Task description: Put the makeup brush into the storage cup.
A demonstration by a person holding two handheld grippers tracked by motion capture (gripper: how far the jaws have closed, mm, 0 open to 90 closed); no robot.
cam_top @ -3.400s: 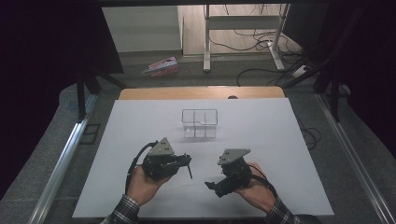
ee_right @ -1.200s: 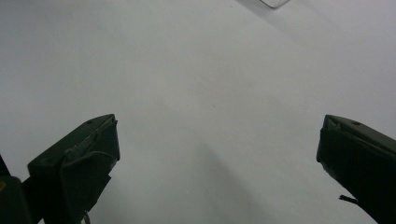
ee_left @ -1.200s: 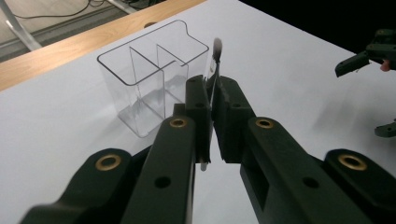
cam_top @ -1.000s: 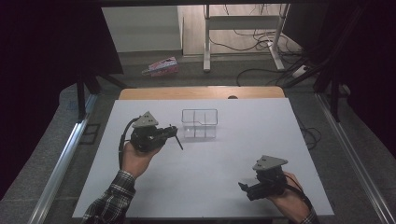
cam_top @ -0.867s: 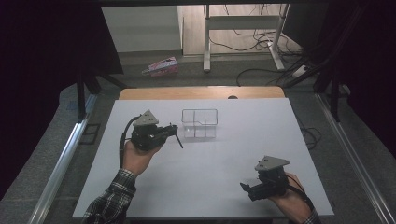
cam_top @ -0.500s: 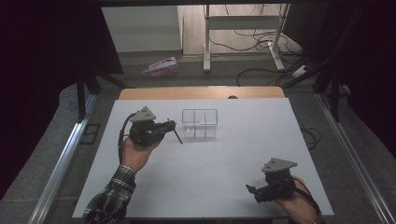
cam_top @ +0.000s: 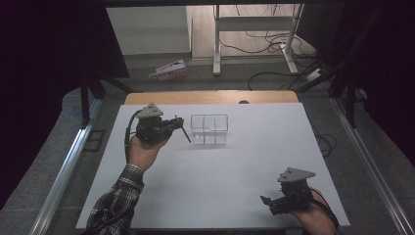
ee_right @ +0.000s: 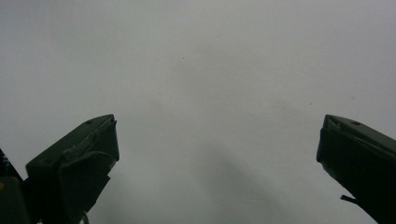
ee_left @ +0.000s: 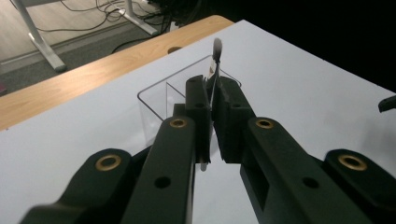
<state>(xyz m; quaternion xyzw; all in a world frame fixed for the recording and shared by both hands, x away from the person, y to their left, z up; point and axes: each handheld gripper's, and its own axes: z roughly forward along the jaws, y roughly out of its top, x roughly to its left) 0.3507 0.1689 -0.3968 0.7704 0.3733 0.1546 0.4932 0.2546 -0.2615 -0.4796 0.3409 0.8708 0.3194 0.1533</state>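
Carry step — left hand-held gripper point(cam_top: 182, 128) is clenched on a thin swab-like stick point(ee_left: 215, 63), holding it just left of the clear divided box point(cam_top: 209, 129) near the table's point(cam_top: 254, 161) far edge. Next move, likely: line the stick over a compartment, lower it, release. Right hand-held gripper point(cam_top: 266, 201) sits released, empty, at the near right corner.

Left hand point(cam_top: 142, 149), plaid sleeve, reaches in from the bottom left, forearm slanted up and to the right. It carries the left gripper point(cam_top: 182, 128) raised, pointing right. Jaws closed tight on a thin stick point(ee_left: 214, 79).

Right hand point(cam_top: 313, 215) sits low at the bottom right. Right gripper point(cam_top: 265, 201) points left, jaws spread wide apart, nothing between them.
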